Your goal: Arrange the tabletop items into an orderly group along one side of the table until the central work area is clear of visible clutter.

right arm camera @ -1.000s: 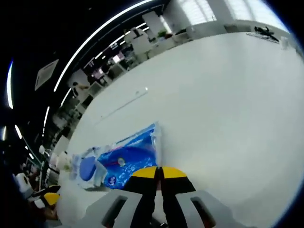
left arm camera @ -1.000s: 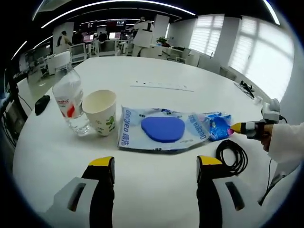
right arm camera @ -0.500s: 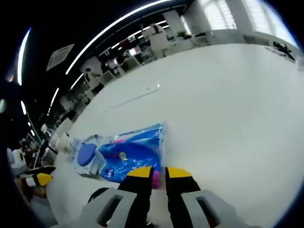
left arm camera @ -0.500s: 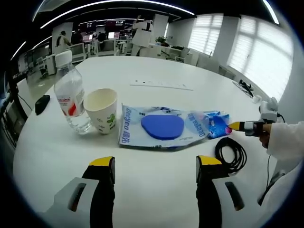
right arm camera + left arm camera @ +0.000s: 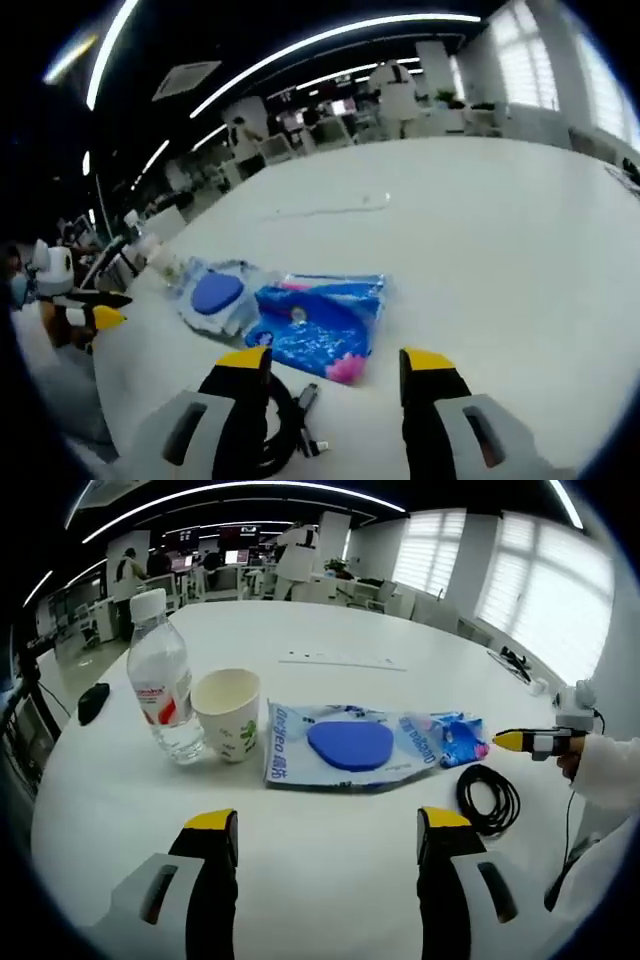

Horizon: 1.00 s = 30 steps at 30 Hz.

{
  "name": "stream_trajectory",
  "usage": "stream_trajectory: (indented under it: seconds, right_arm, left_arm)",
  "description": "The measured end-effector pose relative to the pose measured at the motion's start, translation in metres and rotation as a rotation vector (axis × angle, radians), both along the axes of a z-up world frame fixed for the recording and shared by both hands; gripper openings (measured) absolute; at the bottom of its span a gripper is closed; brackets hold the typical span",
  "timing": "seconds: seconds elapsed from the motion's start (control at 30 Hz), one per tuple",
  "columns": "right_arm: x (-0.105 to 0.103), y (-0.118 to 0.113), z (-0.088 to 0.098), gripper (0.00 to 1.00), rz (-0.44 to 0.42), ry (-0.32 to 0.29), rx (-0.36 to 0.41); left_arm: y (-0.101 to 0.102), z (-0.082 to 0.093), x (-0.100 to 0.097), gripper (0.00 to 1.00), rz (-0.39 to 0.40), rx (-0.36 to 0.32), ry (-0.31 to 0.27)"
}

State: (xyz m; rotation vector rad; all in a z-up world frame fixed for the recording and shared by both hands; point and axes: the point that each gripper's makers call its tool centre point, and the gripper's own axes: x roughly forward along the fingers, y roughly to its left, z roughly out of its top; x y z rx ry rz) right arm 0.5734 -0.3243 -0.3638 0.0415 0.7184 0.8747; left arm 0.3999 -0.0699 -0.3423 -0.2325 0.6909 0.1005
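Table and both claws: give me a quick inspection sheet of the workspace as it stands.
Surface: white round table, far half bare.
Job's things: bottle upright, paper cup upright beside it; flat blue-and-white packet; smaller blue pouch at the packet's end, apart from both claws.
Clutter: black coiled cable near the pouch; a small dark item at the table edge, too small to name.
Grippers: left claw open, holding nothing, short of the packet; right claw open, holding nothing, above the cable and pouch.
Cables: the coiled cable with a plug end loose on the table.
Surroundings: open office with desks, screens, people in the background, blinds on windows.
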Motion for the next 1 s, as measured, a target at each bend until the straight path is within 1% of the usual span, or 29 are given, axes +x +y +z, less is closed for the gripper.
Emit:
stream_trajectory:
  seconds: [0.07,0.13,0.17,0.2,0.23,0.3,0.33,0.43,0.53,0.67,0.7,0.8,0.87,0.9,0.97,1.0]
  right_arm:
    - [-0.011,-0.003,0.007,0.65,0.025,0.014,0.006]
    - [-0.025,-0.008,0.018,0.70,0.036,0.030,0.021]
    - [-0.030,-0.009,0.021,0.72,0.038,0.035,0.031]
    - [-0.038,-0.012,0.023,0.76,0.039,0.048,0.040]
    - [-0.043,-0.014,0.025,0.79,0.041,0.049,0.044]
    - [-0.050,-0.017,0.025,0.85,0.037,0.050,0.045]
    - [-0.055,-0.022,0.025,0.86,0.033,0.054,0.047]
    - [-0.072,-0.029,0.031,0.89,0.024,0.084,0.066]
    - [-0.090,-0.038,0.031,0.92,0.028,0.111,0.064]
    - [-0.108,-0.049,0.034,0.94,0.022,0.152,0.068]
    - [-0.112,-0.052,0.034,0.95,0.012,0.167,0.074]
    - [-0.117,-0.056,0.032,0.96,-0.004,0.185,0.075]
    - [-0.118,-0.061,0.027,0.96,-0.019,0.195,0.063]
    - [-0.118,-0.063,0.022,0.96,-0.021,0.204,0.055]
    - [-0.118,-0.065,0.019,0.96,-0.025,0.214,0.052]
    - [-0.117,-0.068,0.021,0.96,-0.038,0.224,0.058]
  left_arm:
    - [0.009,-0.002,-0.008,0.74,-0.011,0.012,0.005]
    - [0.009,0.000,-0.012,0.75,-0.014,0.015,0.007]
    - [0.017,0.001,-0.018,0.76,-0.014,0.014,0.005]
    - [0.022,0.002,-0.021,0.77,-0.014,0.013,0.003]
    - [0.018,0.005,-0.023,0.78,-0.013,0.011,0.001]
    - [0.023,0.005,-0.030,0.80,-0.020,0.011,-0.001]
    - [0.026,0.005,-0.035,0.81,-0.026,0.016,0.002]
    - [0.024,0.009,-0.050,0.83,-0.034,0.016,0.011]
    - [0.028,0.006,-0.069,0.85,-0.027,0.000,0.022]
    - [0.032,0.004,-0.087,0.85,-0.027,0.000,0.036]
    - [0.028,0.006,-0.092,0.86,-0.024,-0.001,0.038]
    - [0.024,0.006,-0.100,0.87,-0.015,-0.010,0.039]
    - [0.028,0.003,-0.102,0.87,-0.003,-0.023,0.046]
    - [0.029,0.002,-0.103,0.88,0.007,-0.034,0.038]
    - [0.028,0.000,-0.104,0.88,0.007,-0.038,0.037]
    - [0.028,0.000,-0.105,0.88,0.005,-0.035,0.040]
